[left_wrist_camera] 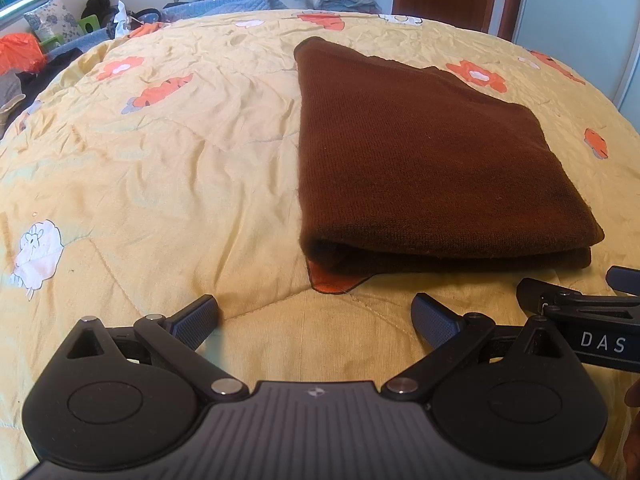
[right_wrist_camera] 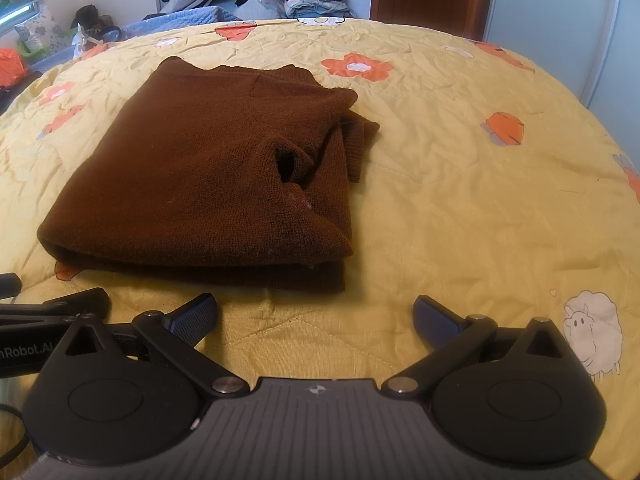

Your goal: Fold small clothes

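Where quilted yellow bedspread wrinkles, brown ribbed-knit sweater folded into thick rectangle. Left gripper spread wide, empty. Right gripper likewise agape, holding nothing.

"DAS" stands in white on the right tool; "nRobot.AI", cut off, on the left tool.

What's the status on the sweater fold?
Left gripper open, right gripper open, both empty. Sweater folded on quilt. Nothing in the way.
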Available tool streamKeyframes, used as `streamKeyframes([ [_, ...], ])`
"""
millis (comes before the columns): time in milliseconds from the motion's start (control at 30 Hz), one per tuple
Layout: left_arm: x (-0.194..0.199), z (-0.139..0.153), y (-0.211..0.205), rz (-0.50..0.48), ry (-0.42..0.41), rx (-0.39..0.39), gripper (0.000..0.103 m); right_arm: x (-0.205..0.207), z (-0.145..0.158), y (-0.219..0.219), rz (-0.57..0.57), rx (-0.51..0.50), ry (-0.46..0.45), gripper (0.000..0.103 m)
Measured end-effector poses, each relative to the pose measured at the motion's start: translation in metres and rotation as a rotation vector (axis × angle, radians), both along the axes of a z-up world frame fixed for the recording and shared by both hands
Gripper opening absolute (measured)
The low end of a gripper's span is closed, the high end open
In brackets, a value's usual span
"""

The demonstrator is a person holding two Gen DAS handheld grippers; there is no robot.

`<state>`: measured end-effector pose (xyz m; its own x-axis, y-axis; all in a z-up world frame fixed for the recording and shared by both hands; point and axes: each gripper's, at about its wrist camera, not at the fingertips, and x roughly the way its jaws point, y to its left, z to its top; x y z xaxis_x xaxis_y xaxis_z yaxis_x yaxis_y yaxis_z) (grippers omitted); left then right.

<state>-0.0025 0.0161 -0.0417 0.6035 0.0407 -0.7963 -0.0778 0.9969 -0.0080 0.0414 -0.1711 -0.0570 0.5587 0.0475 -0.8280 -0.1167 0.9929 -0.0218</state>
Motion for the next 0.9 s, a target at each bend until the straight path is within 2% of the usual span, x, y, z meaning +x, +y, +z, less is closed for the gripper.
streamKeyframes([
  [267,0.003,0.002,-0.001,0.004,0.016,0.007,0.103,0.003,0.001,0.0,-0.001,-0.001,0.015,0.103],
  [433,0.0,0.011,-0.005,0.002,-0.016,0.032,0.103,0.007,0.006,-0.002,-0.011,0.024,0.038,0.103],
  [900,-0.001,0.015,-0.004,0.003,-0.018,0.02,0.103,0.007,0.013,-0.002,-0.011,0.009,0.013,0.103],
])
